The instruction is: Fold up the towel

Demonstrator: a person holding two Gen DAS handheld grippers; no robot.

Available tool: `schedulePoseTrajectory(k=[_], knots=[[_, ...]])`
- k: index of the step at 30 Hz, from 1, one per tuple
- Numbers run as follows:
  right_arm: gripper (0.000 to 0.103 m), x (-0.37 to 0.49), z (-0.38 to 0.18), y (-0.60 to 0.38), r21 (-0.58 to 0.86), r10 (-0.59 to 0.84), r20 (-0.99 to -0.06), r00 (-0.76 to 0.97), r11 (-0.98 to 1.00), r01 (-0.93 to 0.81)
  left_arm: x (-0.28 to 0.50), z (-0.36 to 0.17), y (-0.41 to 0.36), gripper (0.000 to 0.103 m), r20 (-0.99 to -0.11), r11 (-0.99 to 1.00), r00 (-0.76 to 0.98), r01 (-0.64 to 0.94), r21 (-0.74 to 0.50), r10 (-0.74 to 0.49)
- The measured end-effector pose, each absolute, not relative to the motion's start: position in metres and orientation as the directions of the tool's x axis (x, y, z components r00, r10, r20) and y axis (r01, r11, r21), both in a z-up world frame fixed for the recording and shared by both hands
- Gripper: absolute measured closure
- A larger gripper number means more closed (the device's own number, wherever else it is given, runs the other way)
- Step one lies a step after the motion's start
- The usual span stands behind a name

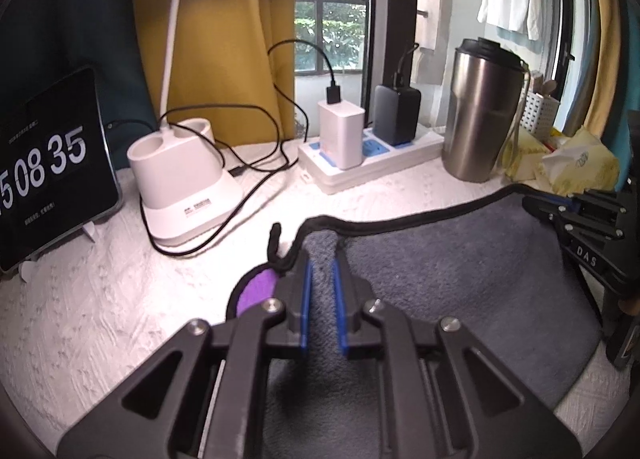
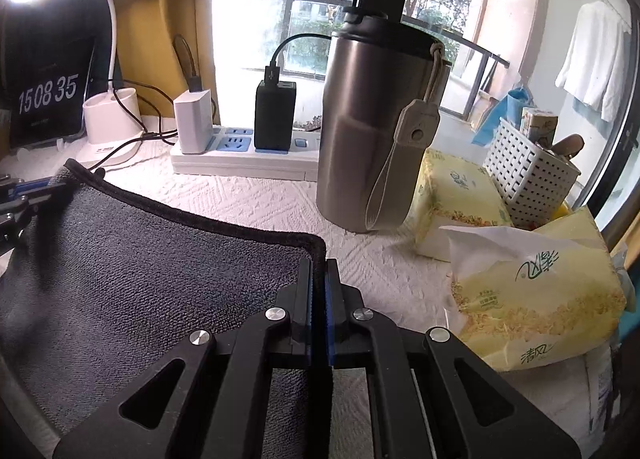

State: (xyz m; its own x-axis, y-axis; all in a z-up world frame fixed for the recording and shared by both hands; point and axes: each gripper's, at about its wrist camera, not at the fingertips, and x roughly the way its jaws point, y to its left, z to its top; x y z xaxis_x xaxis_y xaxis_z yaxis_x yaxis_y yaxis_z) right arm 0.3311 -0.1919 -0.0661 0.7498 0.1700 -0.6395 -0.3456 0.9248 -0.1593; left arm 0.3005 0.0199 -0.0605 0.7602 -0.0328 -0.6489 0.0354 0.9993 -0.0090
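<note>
A dark grey towel (image 1: 448,271) with a black hem and a purple underside lies on the white table. My left gripper (image 1: 322,265) is shut on the towel's far left corner, with grey cloth bunched between the blue pads. My right gripper (image 2: 319,263) is shut on the towel's (image 2: 132,267) far right corner, its blue pads pressed on the black hem. The left gripper also shows at the left edge of the right wrist view (image 2: 24,195), and the right gripper shows at the right edge of the left wrist view (image 1: 592,227).
Behind the towel stand a steel tumbler (image 2: 372,131), a white power strip (image 1: 372,163) with chargers and cables, a white lamp base (image 1: 184,183) and a clock tablet (image 1: 52,167). Yellow tissue packs (image 2: 532,299) and a white basket (image 2: 528,175) are at the right.
</note>
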Motion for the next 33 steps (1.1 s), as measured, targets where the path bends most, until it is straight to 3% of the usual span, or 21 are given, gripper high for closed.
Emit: schedulePoseTrajectory(k=[6,8,15,16,19,20,22,26,33], knots=[[0.097,0.341,-0.075,-0.187,-0.161,0.158,-0.683,0.713,0.920,-0.358,0.311,-0.074,0.012,0.089,-0.691,0.998,0.723,0.032,0.053,0.014],[0.097,0.345,-0.080,-0.185,-0.162,0.148,-0.706,0.693,0.918,-0.362,0.314,-0.077,0.014,0.084,-0.705,0.998,0.709,0.024,0.051,0.018],[0.097,0.351,-0.088,-0.181,-0.173,0.122,-0.740,0.662,0.916,-0.362,0.320,-0.081,0.032,0.075,-0.721,0.998,0.690,0.014,-0.062,-0.054],[0.097,0.352,-0.088,-0.182,-0.172,0.121,-0.742,0.660,0.917,-0.361,0.320,-0.081,0.034,0.067,-0.725,0.998,0.687,0.007,-0.065,-0.052],[0.095,0.352,-0.090,-0.182,-0.179,0.114,-0.743,0.660,0.916,-0.360,0.320,-0.082,0.038,0.027,-0.732,0.996,0.679,-0.018,-0.087,-0.052],[0.094,0.352,-0.089,-0.182,-0.182,0.112,-0.743,0.660,0.915,-0.360,0.318,-0.081,0.040,0.020,-0.722,0.994,0.689,-0.017,-0.107,-0.066],[0.092,0.354,-0.090,-0.179,-0.180,0.110,-0.744,0.659,0.917,-0.357,0.314,-0.078,0.041,0.017,-0.707,0.993,0.704,-0.013,-0.115,-0.072],[0.075,0.356,-0.087,-0.186,-0.161,0.106,-0.742,0.662,0.930,-0.329,0.307,-0.076,0.040,0.013,-0.697,0.995,0.715,-0.015,-0.099,-0.059],[0.066,0.347,-0.080,-0.195,-0.123,0.141,-0.738,0.659,0.933,-0.338,0.291,-0.064,0.042,0.013,-0.667,0.995,0.743,-0.009,-0.099,-0.060]])
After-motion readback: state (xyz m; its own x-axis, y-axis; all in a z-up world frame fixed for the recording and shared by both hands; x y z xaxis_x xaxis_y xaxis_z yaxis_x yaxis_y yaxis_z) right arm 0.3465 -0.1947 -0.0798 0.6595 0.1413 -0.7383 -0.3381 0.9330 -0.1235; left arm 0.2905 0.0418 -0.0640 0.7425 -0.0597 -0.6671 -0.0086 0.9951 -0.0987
